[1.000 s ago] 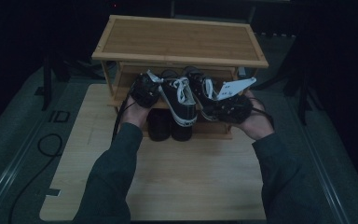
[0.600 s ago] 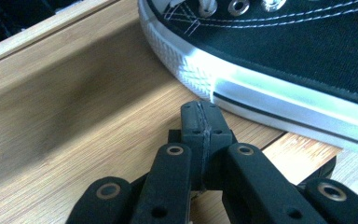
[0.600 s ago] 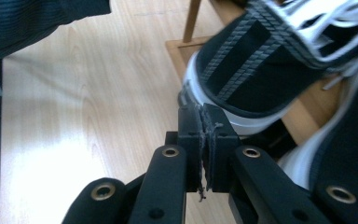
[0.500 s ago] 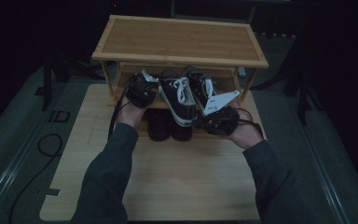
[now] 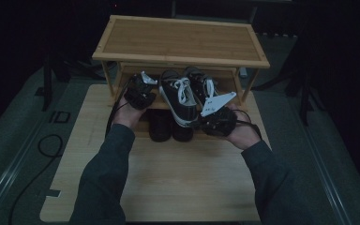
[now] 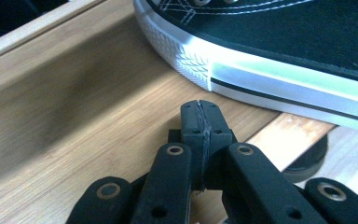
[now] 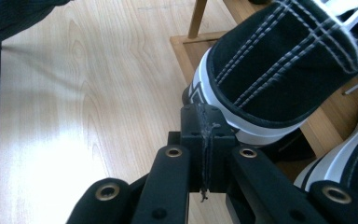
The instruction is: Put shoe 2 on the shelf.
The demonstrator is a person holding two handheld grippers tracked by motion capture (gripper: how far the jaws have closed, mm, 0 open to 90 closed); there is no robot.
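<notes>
Sitting on the middle shelf of the wooden rack [image 5: 183, 40], heel poking out over the shelf's front edge: the nearer black sneaker [image 5: 178, 98] with white laces and white sole. Lying just beside it on the same shelf, further in toward the rack's right leg: a second black sneaker [image 5: 200, 86]. Standing under the shelf edge, on the mat in front of the rack: a pair of dark shoes [image 5: 168, 131].

Hovering at the rack's left front, close to the nearer sneaker's side: left gripper [image 6: 200, 116], jaws pressed together, pinching nothing, tips near the white sole rim but not touching it. Resting over the wooden shelf board in the left gripper view.

Pressing up at the rack's front, right of the nearer sneaker: right gripper [image 7: 207, 122], jaws likewise pressed together with nothing between, tips right against the sneaker's white heel edge; touching or just short, hard to tell.
</notes>
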